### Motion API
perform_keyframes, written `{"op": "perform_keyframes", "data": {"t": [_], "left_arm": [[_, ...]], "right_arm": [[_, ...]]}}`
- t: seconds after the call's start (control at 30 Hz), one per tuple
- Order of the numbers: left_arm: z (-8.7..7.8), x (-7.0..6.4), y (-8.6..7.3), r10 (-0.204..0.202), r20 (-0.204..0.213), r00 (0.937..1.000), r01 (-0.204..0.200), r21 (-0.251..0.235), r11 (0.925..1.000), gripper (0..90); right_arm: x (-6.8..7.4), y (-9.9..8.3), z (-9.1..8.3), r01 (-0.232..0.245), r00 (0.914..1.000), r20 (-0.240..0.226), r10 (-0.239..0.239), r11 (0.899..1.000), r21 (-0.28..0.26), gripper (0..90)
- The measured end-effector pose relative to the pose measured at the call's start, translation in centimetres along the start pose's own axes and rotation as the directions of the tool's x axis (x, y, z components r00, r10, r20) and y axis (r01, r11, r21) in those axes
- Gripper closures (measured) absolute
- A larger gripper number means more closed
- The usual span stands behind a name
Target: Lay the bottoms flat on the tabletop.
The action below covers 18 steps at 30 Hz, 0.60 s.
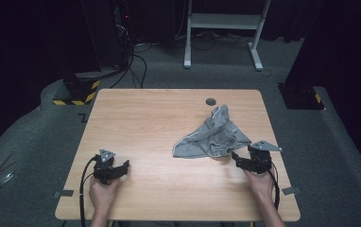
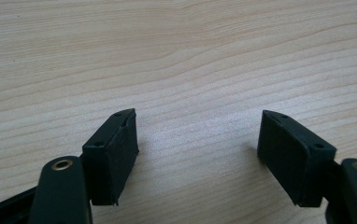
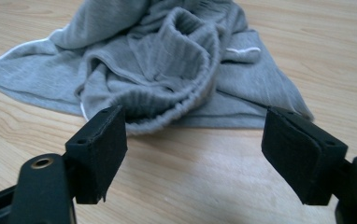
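High view: a wooden counter (image 1: 159,123) with a crumpled grey cloth (image 1: 211,135) right of centre. The left claw (image 1: 122,166) rests near the front-left, well apart from the cloth; the right claw (image 1: 236,157) sits just beside it.

Left gripper view: jaws spread over bare wood.

Right gripper view: jaws spread — the cloth's ribbed edge (image 3: 167,109) lies just ahead.

Light wooden table (image 1: 159,118), crumpled grey garment (image 1: 214,135) on it
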<state>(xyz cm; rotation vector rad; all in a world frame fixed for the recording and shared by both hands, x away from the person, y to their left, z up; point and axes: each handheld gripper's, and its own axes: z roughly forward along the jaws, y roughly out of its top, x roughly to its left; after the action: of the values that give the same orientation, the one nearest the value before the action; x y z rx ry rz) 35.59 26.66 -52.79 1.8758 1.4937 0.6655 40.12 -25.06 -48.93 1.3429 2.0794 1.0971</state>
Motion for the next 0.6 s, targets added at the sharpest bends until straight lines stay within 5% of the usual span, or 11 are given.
{"op": "perform_keyframes", "data": {"t": [0.17,0.6], "left_arm": [[0.0,0.0,0.0,-0.001,-0.003,1.0,0.001,-0.002,1.0,28.9],[0.0,0.0,0.0,-0.002,-0.001,1.0,0.002,-0.002,1.0,29.1]], "right_arm": [[0.5,1.1,0.4,0.028,0.9995,-0.012,-0.028,0.999,-0.028,19.5],[1.4,3.7,3.1,0.053,0.9986,-0.009,-0.053,0.999,0.0,13.2]]}}
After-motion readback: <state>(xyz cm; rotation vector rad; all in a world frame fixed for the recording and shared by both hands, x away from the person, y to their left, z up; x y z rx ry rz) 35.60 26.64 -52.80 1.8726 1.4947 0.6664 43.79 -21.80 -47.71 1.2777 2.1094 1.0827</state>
